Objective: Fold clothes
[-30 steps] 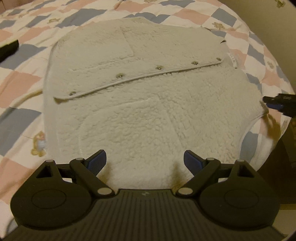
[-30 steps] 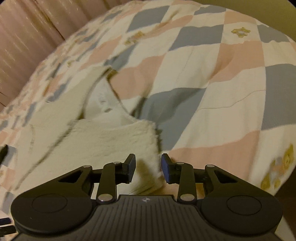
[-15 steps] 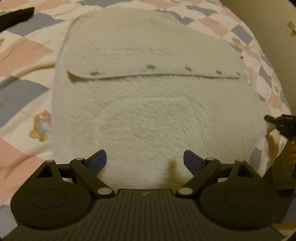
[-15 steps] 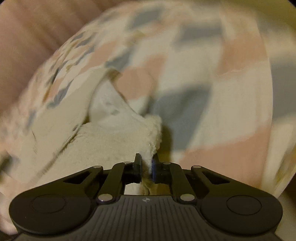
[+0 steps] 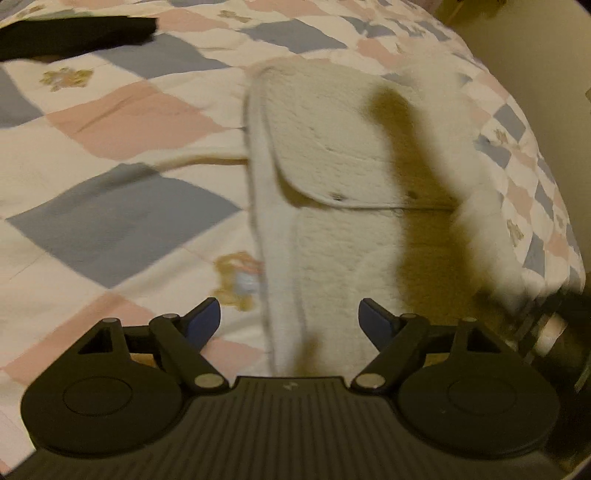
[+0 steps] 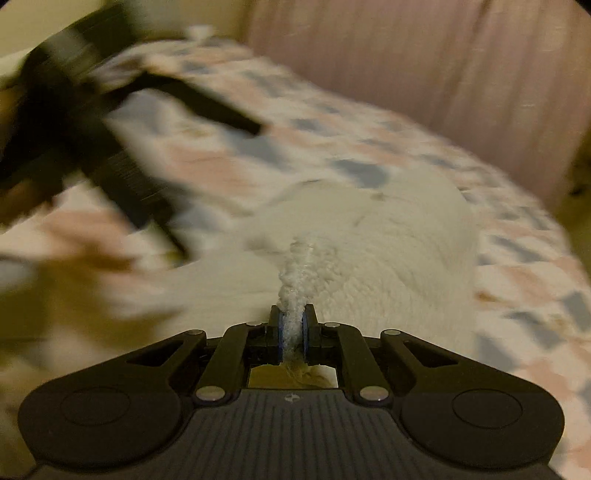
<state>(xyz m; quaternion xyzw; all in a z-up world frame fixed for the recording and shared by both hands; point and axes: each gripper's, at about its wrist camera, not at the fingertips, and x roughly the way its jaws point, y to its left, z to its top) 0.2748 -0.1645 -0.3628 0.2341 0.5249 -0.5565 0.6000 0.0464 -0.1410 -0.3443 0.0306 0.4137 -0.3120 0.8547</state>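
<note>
Left wrist view: the blue-padded fingers (image 5: 207, 314) of the left gripper (image 5: 290, 319) stand spread wide, nothing between them. They hover low over the near hem of a cream fleece vest (image 5: 332, 177), which lies on a patchwork quilt (image 5: 122, 218) of grey-blue, pink and cream squares with small bear prints. The vest's front flap, edged in pale trim with dark snaps, overlaps the lower panel. Its right side is raised off the bed and blurred. A long dark shadow runs across the fleece. A black garment (image 5: 74, 35) lies on the quilt at far left, well apart from the vest. A plain beige wall (image 5: 535, 55) stands beyond the bed's right edge.

Right wrist view: the right gripper (image 6: 291, 328) has its fingers pressed together on a bunched ridge of the fleece vest (image 6: 388, 240), pinching it. The rest of the vest trails away over the quilt (image 6: 517, 258). A pink curtain (image 6: 424, 62) hangs behind the bed. At left, a dark blurred shape, the left gripper (image 6: 74, 122), is over the quilt; its fingers cannot be made out here.
</note>
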